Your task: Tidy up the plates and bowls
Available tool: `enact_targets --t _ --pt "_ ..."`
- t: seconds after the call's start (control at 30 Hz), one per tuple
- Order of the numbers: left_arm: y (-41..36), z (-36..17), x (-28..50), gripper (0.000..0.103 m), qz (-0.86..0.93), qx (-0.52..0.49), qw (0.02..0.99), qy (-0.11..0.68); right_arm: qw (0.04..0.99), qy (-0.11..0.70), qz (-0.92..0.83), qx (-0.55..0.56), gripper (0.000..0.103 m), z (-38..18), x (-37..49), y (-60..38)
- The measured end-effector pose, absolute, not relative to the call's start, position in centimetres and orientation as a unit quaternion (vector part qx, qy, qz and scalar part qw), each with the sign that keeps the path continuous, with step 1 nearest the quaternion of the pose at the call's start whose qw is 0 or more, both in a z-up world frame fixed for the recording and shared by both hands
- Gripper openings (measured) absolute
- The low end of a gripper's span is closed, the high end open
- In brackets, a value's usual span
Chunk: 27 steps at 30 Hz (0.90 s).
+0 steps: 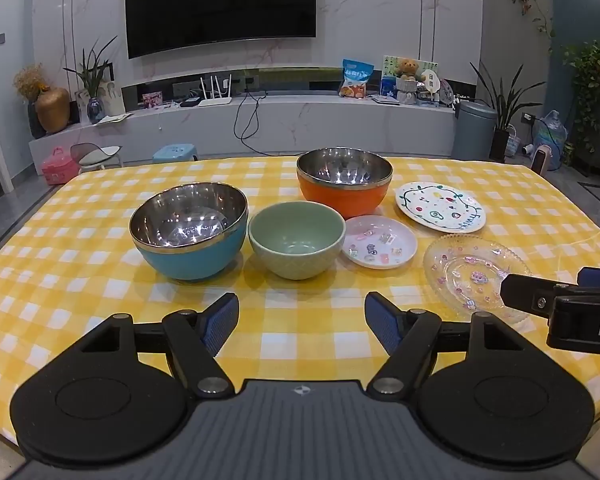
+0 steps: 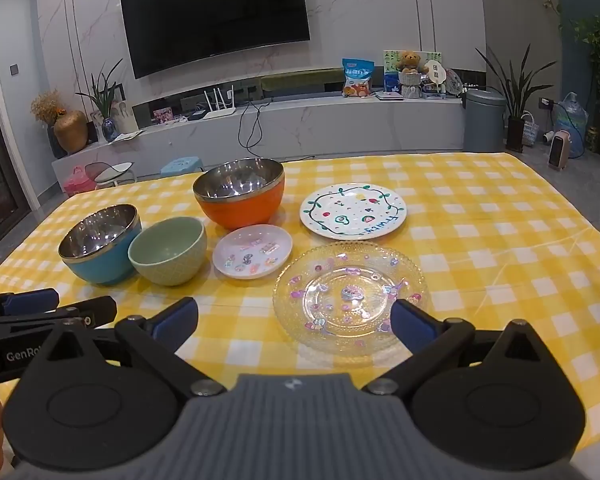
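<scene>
The worktop [image 1: 480, 176], spread with a yellow-and-white checked cloth, carries three bowls and three plates, all upright and apart from the grippers. At the left stands a steel bowl with a blue outer shell [image 1: 189, 230], and far behind the centre a steel bowl with an orange outer shell [image 1: 344, 182]; both are empty. Right of the orange bowl lies a white round plate painted with a green vine border [image 1: 440, 207]. Near the right edge rests a clear glass plate with a beaded rim and pink stickers [image 2: 350, 298], just beyond the right gripper. Between the blue bowl and the plates sits a pale green ceramic bowl with a patterned wall [image 1: 296, 239], close beside the blue one. Just right of it lies a small pink plate with stickers [image 1: 380, 241], near the clear plate's far left rim. The left gripper [image 1: 301, 322] hovers at the near centre, its blue-padded fingers spread wide with nothing between them. The right gripper [image 2: 294, 322] is likewise spread wide and holds nothing, its right finger overlapping the clear plate's near rim in view.
</scene>
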<state>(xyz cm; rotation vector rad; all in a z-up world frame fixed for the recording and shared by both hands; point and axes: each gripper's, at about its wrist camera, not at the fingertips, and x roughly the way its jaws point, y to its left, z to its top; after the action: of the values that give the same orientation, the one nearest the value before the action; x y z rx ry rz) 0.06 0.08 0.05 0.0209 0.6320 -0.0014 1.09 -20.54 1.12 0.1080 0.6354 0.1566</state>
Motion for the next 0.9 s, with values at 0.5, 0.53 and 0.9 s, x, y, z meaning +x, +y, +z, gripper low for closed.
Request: enact_targets --t 0.5,0.53,0.9 --pt "0.12 0.11 0.09 0.084 0.001 0.008 0.95 0.312 0.945 0.313 0.076 0.052 0.1 1.08 1.01 -20.52" --pt "0.13 0.11 0.08 0.085 0.001 0.008 0.95 0.312 0.945 0.313 0.076 0.052 0.1 1.08 1.0 -20.53" --pt "0.17 0.11 0.07 0.084 0.001 0.007 0.95 0.311 0.945 0.314 0.076 0.051 0.1 1.08 1.04 -20.47"
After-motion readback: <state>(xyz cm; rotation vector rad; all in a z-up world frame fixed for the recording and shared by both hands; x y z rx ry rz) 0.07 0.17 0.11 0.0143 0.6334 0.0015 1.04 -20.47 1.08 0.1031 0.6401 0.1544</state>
